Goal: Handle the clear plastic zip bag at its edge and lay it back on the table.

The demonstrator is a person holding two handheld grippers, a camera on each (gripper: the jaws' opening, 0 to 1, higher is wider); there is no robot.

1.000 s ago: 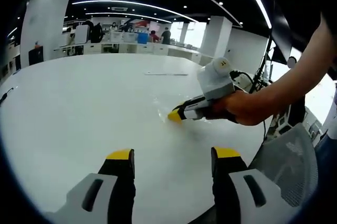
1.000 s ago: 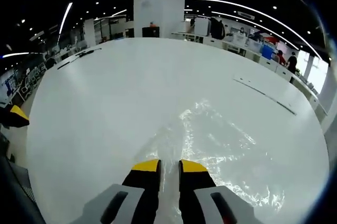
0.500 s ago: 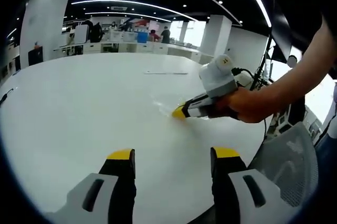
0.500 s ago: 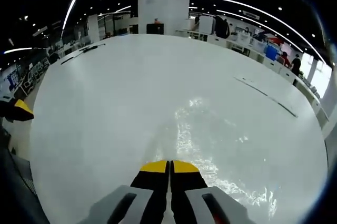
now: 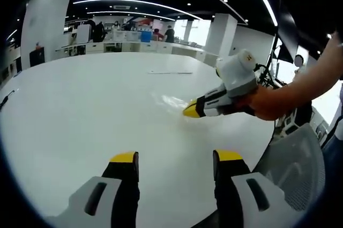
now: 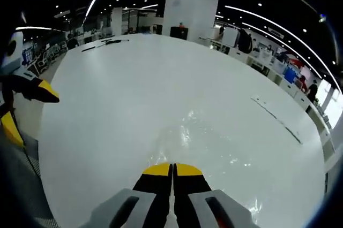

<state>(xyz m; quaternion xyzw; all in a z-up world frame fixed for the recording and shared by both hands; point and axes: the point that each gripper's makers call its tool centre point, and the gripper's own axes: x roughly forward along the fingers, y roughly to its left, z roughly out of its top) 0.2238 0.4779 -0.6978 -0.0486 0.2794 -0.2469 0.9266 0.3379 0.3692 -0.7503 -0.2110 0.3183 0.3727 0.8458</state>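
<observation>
Item: bag (image 6: 214, 147), clear, on your white counter (image 6: 123, 94), near edge pinched in your right gripper (image 6: 172, 168), jaws closed. Left gripper (image 5: 170, 157): jaws apart, empty, hovering. Risk: thin film may slip from the pinch or crumple when laid down.

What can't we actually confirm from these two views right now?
- Zip bag outline: right gripper view, clear film on the white table; only glare marks it.
- Edge grip: right gripper jaws closed together; the film between them is hidden by the jaws.
- Bag lifted or flat: left gripper view, too faint beside the right gripper.
- Left gripper: jaws apart, holding nothing.
</observation>
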